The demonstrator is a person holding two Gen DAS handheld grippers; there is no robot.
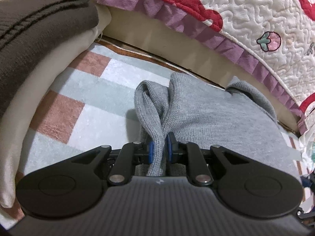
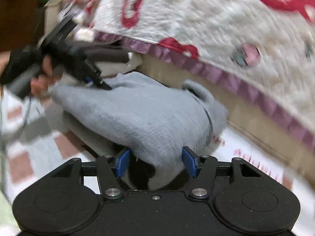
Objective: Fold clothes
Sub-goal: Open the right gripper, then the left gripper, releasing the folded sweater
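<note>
Right up at the lens, the left tongs [image 1: 159, 149] have their blue pads pressed tight onto a bunched fold of the grey knit sweater [image 1: 206, 114], and the strip of knit runs back between the black arms toward the camera. Now widest first: the white quilted bedspread [image 1: 256, 15] with its red patches and purple ruffle hangs over the bed edge across the top and right of both views. Below it the checked rug [image 1: 82, 106] in pale blue, white and dusty pink covers the floor. A dark brown knit garment [image 1: 35, 31] lies folded on a cream cushion at far left, well apart from the action. The grey sweater itself sits on the rug just beside the bed, humped up, one sleeve curling near the bed base.

Over in the blurred right wrist view, the right tongs [image 2: 156, 162] stand spread wide, blue pads either side of the sweater's near corner [image 2: 141, 122]; the cloth sits between them, unpinched. Across the heap a hand [image 2: 42, 78] grips the other tool, its tip down on the sweater's far edge
</note>
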